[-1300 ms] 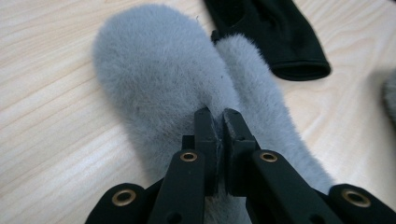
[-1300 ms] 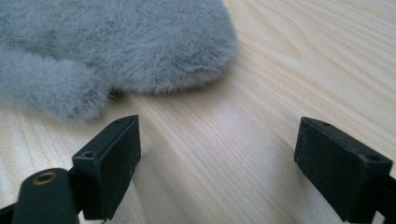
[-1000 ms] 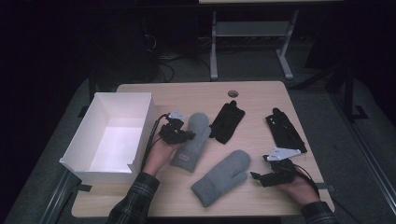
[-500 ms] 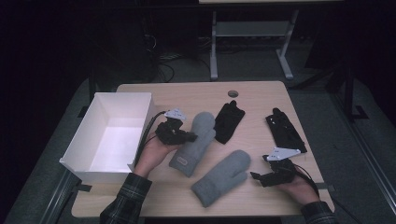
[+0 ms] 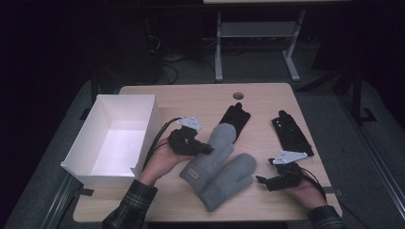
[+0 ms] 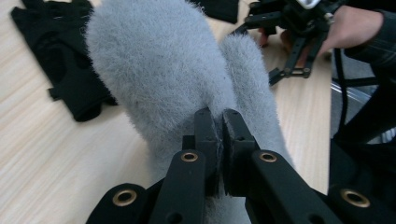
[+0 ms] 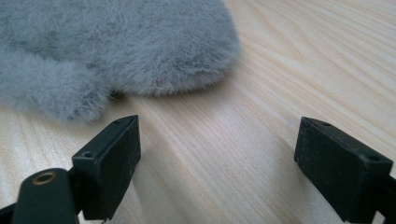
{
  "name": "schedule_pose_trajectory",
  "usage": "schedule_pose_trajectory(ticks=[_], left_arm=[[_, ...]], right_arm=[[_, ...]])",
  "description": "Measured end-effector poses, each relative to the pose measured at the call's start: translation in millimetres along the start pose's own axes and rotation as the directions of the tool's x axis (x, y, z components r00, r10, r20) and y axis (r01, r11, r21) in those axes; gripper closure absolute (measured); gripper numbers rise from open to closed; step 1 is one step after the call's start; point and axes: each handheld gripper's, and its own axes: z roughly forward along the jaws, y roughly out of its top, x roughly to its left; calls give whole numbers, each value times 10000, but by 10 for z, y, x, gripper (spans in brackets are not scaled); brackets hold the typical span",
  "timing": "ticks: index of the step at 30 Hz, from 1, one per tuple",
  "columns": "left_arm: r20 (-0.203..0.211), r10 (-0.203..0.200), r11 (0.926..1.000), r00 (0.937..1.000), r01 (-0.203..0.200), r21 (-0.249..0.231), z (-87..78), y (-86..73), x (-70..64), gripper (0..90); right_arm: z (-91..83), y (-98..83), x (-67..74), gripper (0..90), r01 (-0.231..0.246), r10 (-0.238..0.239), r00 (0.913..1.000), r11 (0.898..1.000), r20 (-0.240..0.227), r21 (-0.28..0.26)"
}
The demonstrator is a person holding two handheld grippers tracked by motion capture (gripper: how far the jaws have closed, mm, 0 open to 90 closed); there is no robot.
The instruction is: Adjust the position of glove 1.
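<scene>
A fluffy grey mitten point(image 5: 217, 143) is pinched at its edge by my left gripper point(image 5: 206, 149), which is shut on it; in the left gripper view the jaws point(image 6: 219, 123) clamp the fur of that mitten point(image 6: 159, 70). Its cuff end rests against a second grey mitten point(image 5: 229, 183) lying near the table's front. My right gripper point(image 5: 262, 180) rests low at the front right, open and empty, just right of that mitten. In the right gripper view the right gripper point(image 7: 219, 140) stands wide over bare wood, with the second mitten's fur point(image 7: 116, 42) ahead on the left.
A white open box point(image 5: 114, 138) stands at the table's left edge. One black glove point(image 5: 236, 119) lies behind the mittens and another black glove point(image 5: 291, 133) at the right. A round hole point(image 5: 237, 95) sits near the far edge of the wooden table point(image 5: 191, 100).
My left gripper has lifted and carried the grey mitten to the right, so it now rests against the second mitten. The right gripper has stayed put.
</scene>
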Motion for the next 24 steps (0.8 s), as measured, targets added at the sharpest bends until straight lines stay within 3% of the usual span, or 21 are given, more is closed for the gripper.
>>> schedule_pose_trajectory(ticks=[7,12,24], left_arm=[[388,39,9995,9992,-51,324,79,54,-126,865],[805,267,9980,9964,-312,553,184,81,-228,865],[1194,188,9950,9927,-303,949,458,68,-298,865]], right_arm=[[0,0,0,143,-5,5,10000,10000,1,2],[0,0,0,143,-9,9,10000,10000,-2,3],[0,0,-1,143,-2,2,10000,10000,0,-1]])
